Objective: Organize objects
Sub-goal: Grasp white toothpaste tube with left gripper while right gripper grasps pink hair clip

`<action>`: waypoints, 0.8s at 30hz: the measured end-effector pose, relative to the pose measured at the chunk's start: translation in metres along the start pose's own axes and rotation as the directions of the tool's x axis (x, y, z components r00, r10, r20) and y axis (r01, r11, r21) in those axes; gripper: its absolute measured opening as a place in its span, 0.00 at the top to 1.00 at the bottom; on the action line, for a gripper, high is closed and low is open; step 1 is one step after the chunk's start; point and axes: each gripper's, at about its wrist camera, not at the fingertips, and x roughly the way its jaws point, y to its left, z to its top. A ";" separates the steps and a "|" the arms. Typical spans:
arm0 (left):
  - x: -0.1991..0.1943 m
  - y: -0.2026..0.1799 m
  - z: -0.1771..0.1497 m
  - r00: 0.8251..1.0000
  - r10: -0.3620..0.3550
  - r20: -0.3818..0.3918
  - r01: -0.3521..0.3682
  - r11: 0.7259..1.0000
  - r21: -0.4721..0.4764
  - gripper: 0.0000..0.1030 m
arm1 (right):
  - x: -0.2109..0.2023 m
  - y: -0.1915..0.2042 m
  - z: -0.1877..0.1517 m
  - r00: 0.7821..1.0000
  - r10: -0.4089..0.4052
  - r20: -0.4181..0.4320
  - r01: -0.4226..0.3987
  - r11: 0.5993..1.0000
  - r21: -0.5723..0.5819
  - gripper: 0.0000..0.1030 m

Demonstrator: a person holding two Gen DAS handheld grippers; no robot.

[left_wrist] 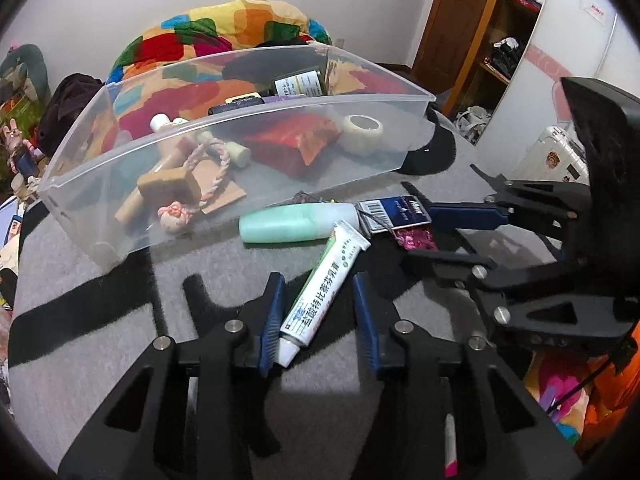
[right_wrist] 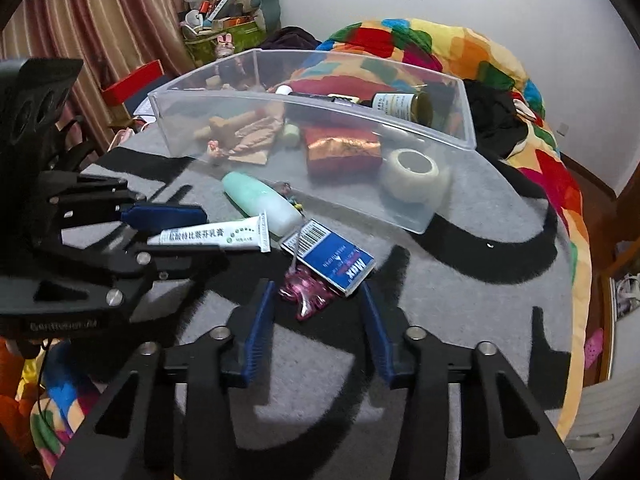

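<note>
A white ointment tube (left_wrist: 320, 288) lies on the grey mat between the open fingers of my left gripper (left_wrist: 319, 280), cap end toward the camera; it also shows in the right wrist view (right_wrist: 212, 236). A mint green bottle (left_wrist: 296, 223) (right_wrist: 260, 204), a blue Max box (left_wrist: 394, 210) (right_wrist: 332, 260) and a pink shiny trinket (left_wrist: 416, 238) (right_wrist: 306, 292) lie beside it. My right gripper (right_wrist: 318, 288) is open, fingers on either side of the trinket and the box end. A clear plastic bin (left_wrist: 224, 140) (right_wrist: 424, 216) stands behind.
The bin holds a tape roll (right_wrist: 412, 174), a red pouch (right_wrist: 344, 150), wooden pieces (left_wrist: 168, 188), a rope toy and a dark bottle (right_wrist: 404, 106). A colourful quilt (right_wrist: 440, 48) lies behind. The grey mat (right_wrist: 460, 320) has black stripes. A wardrobe (left_wrist: 480, 32) stands at right.
</note>
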 end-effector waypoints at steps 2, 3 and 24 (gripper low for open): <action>-0.001 -0.001 -0.003 1.000 -0.001 0.005 0.001 1.000 -0.004 0.67 | 0.001 0.002 0.001 1.000 0.002 0.002 -0.002 1.000 0.000 0.69; -0.002 -0.001 -0.004 1.000 0.003 0.010 -0.003 1.000 -0.003 0.67 | 0.002 0.002 0.002 1.000 -0.001 0.005 0.001 1.000 -0.001 0.72; -0.032 0.003 -0.013 0.987 0.076 0.144 -0.067 0.996 -0.065 0.86 | -0.046 0.009 0.003 0.992 -0.016 0.128 0.010 0.999 0.049 0.76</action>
